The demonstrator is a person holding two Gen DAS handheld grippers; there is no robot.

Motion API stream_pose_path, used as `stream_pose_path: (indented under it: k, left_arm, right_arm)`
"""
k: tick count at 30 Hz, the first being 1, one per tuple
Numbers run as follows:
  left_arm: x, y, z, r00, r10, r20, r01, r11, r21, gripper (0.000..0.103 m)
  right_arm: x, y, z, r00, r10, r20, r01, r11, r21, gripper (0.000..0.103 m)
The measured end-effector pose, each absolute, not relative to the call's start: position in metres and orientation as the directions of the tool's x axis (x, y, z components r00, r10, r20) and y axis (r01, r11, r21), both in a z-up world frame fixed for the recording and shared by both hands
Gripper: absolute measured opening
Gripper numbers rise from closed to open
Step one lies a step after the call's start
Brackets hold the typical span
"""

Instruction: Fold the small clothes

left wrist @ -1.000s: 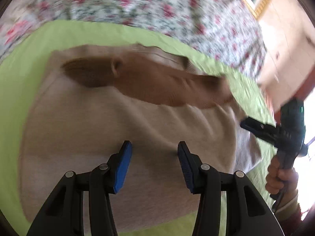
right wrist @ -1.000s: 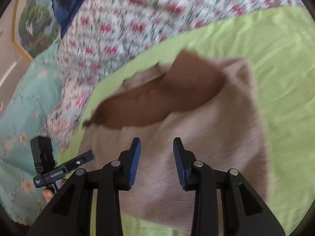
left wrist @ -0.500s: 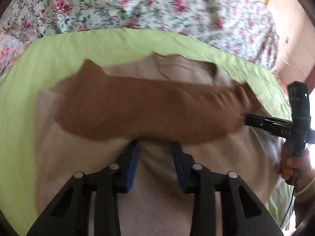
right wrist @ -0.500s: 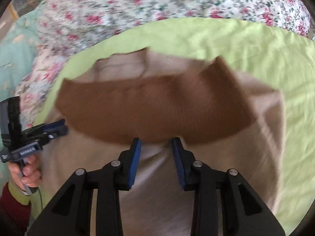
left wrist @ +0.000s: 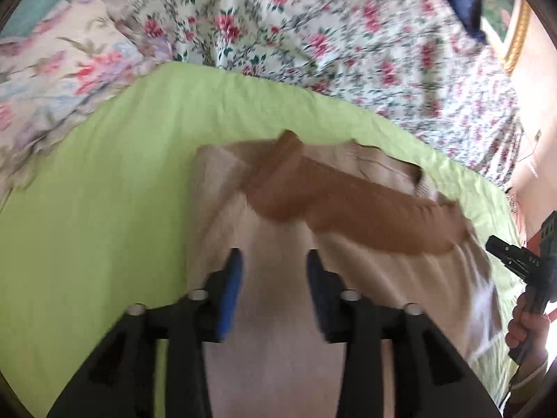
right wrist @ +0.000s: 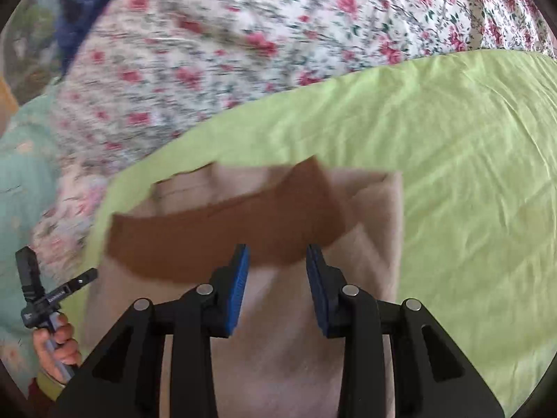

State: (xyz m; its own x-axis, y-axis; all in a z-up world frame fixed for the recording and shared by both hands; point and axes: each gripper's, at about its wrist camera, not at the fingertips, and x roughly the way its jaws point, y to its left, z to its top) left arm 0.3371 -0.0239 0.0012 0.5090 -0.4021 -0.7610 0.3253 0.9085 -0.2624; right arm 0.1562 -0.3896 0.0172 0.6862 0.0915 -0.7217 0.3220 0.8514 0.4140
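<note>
A small beige sweater (left wrist: 278,313) lies on a lime green sheet (left wrist: 104,209), with a brown sleeve (left wrist: 348,209) folded across its upper part. My left gripper (left wrist: 273,261) is open and empty, hovering over the beige body below the sleeve. My right gripper (right wrist: 276,256) is open and empty too, its tips at the lower edge of the brown sleeve (right wrist: 216,233) over the sweater (right wrist: 278,348). Each gripper shows at the other view's edge: the right gripper (left wrist: 515,261), the left gripper (right wrist: 59,292).
The green sheet (right wrist: 452,174) lies over a floral bedspread (left wrist: 313,35) that fills the far side. A floral pillow (left wrist: 52,69) is at the far left, and a dark blue cloth (right wrist: 87,0) lies further back.
Both grippers have pulled back and up from the sweater, which now looks smaller and farther. The brown sleeve stays folded across the chest. Both grippers remain open.
</note>
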Motion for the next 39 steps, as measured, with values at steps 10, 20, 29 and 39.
stream_pose_path:
  k: [10,20,29,39]
  left_arm:
    - [0.216,0.001,-0.014,0.460,-0.443,-0.770,0.224,0.896,-0.382,0.052]
    - [0.196,0.025,-0.045,0.413,-0.455,-0.789,0.121,0.886,-0.448,0.055]
    - [0.235,0.030,-0.048,0.461,-0.467,-0.754,0.052,0.863,-0.503,0.058]
    - [0.268,0.030,-0.049,0.527,-0.426,-0.736,-0.005,0.864,-0.503,0.042]
  right_arm:
    - [0.089,-0.325,0.005,0.663,0.200,-0.722,0.274,0.832,0.483,0.043]
    - [0.064,-0.315,-0.004,0.655,0.223,-0.722,0.292,0.806,0.515,0.048]
    - [0.070,-0.319,0.001,0.656,0.201,-0.728,0.295,0.819,0.492,0.048]
    - [0.082,-0.338,0.001,0.654,0.140,-0.744,0.342,0.822,0.455,0.053]
